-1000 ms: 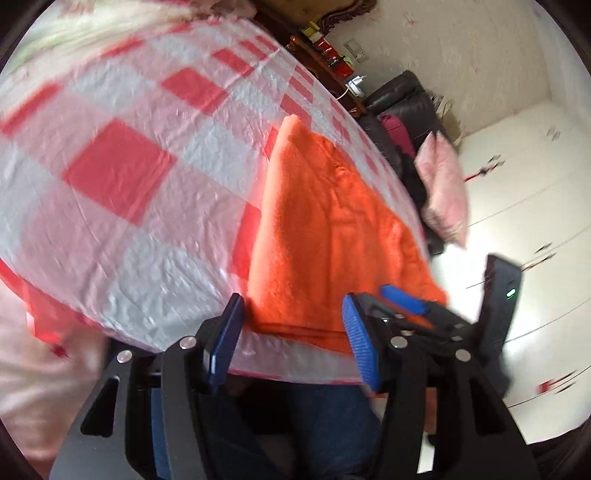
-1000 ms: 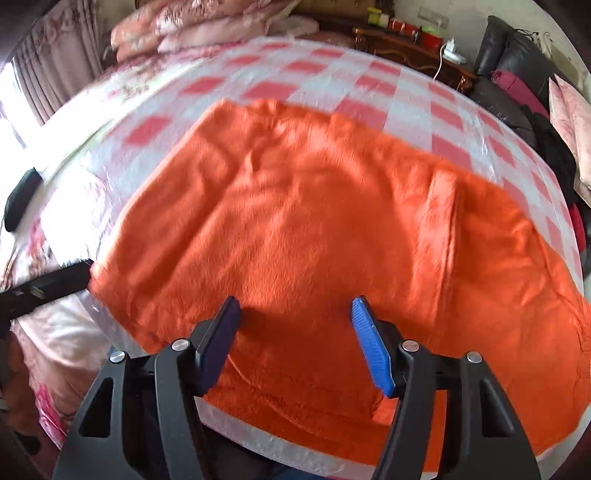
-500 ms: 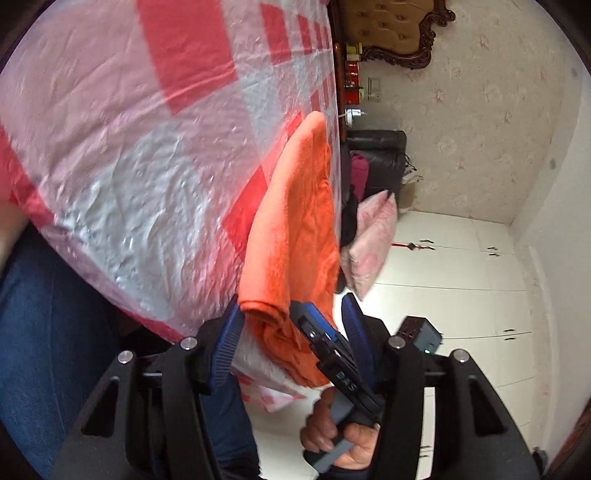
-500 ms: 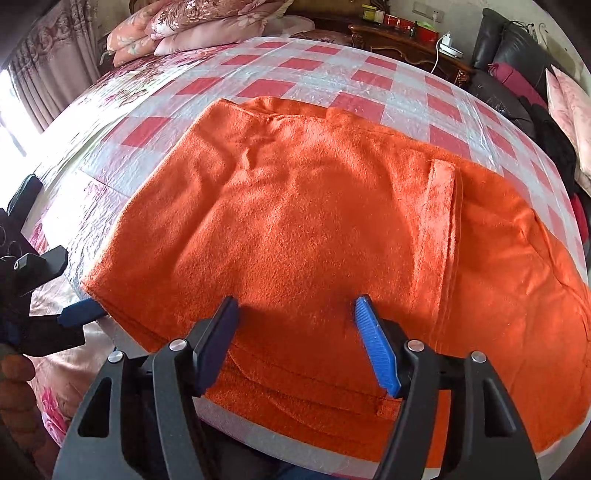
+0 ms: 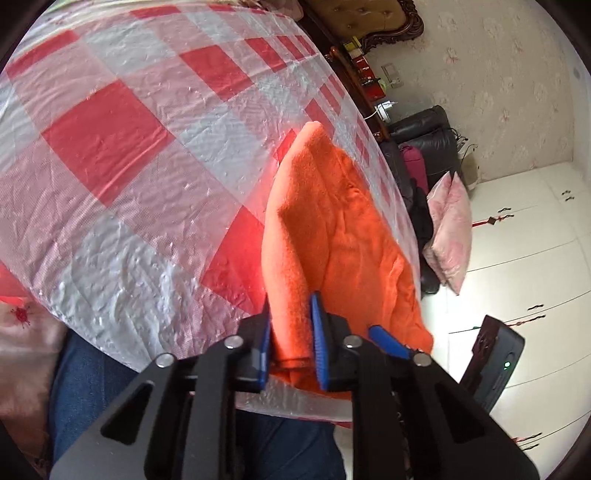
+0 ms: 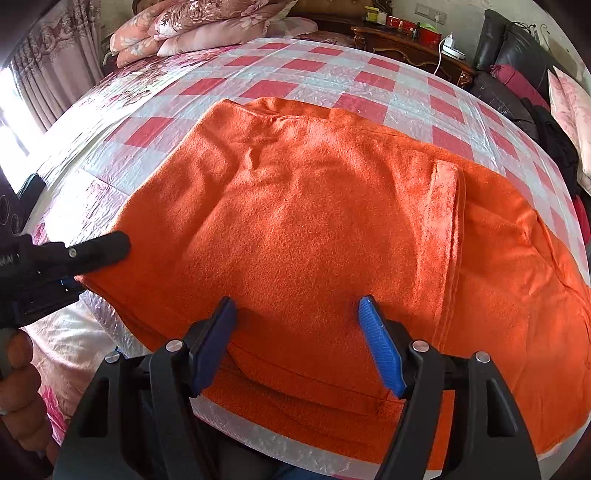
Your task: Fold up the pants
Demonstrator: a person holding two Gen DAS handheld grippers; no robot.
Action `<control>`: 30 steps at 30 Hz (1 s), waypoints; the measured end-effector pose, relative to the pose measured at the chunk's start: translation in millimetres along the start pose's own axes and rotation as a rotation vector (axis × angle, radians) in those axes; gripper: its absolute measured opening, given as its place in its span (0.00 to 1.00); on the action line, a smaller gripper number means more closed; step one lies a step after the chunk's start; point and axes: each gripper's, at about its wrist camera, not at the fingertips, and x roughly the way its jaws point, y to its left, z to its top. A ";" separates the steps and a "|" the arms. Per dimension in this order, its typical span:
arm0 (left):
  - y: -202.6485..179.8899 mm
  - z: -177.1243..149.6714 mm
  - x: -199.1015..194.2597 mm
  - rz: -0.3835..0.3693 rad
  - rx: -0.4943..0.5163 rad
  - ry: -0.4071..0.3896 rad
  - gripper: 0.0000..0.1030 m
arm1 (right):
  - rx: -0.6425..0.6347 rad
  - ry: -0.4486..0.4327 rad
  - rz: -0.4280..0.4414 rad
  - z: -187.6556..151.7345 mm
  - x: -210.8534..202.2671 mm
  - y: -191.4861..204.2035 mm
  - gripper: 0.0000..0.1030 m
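Orange fleece pants [image 6: 314,229] lie folded on a red-and-white checked plastic sheet [image 6: 332,70] over a bed. In the left wrist view the pants [image 5: 354,251] run away along the bed's edge. My left gripper [image 5: 290,332] is shut on the near left corner of the pants; it also shows in the right wrist view [image 6: 79,273] at the pants' left corner. My right gripper [image 6: 299,339] is open, its blue pads astride the near edge of the pants, with the cloth below them. Its blue fingertip [image 5: 388,339] shows in the left wrist view.
Floral pillows [image 6: 192,26] lie at the bed's far end. A dark wooden cabinet [image 6: 410,40] and a black leather chair [image 6: 517,48] stand beyond the bed. A pink pillow [image 5: 450,232] leans by white wardrobe doors [image 5: 524,258]. My legs in jeans [image 5: 92,391] are at the bed's edge.
My left gripper has closed on the near left corner of the pants; it was open half a second ago. My right gripper has stayed open over the near edge.
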 end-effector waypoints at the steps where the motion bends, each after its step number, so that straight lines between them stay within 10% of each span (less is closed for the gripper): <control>1: -2.1 0.7 -0.2 0.022 0.011 -0.008 0.10 | -0.001 0.001 0.001 0.0 0.3 0.3 0.68; 12: -7.5 -5.4 -22.4 0.102 0.144 -0.049 0.08 | 0.085 -0.002 0.080 51.0 -18.3 -4.2 0.77; 30: -53.3 -37.6 -23.9 0.328 0.508 -0.148 0.08 | -0.104 0.189 0.083 137.1 52.3 102.8 0.81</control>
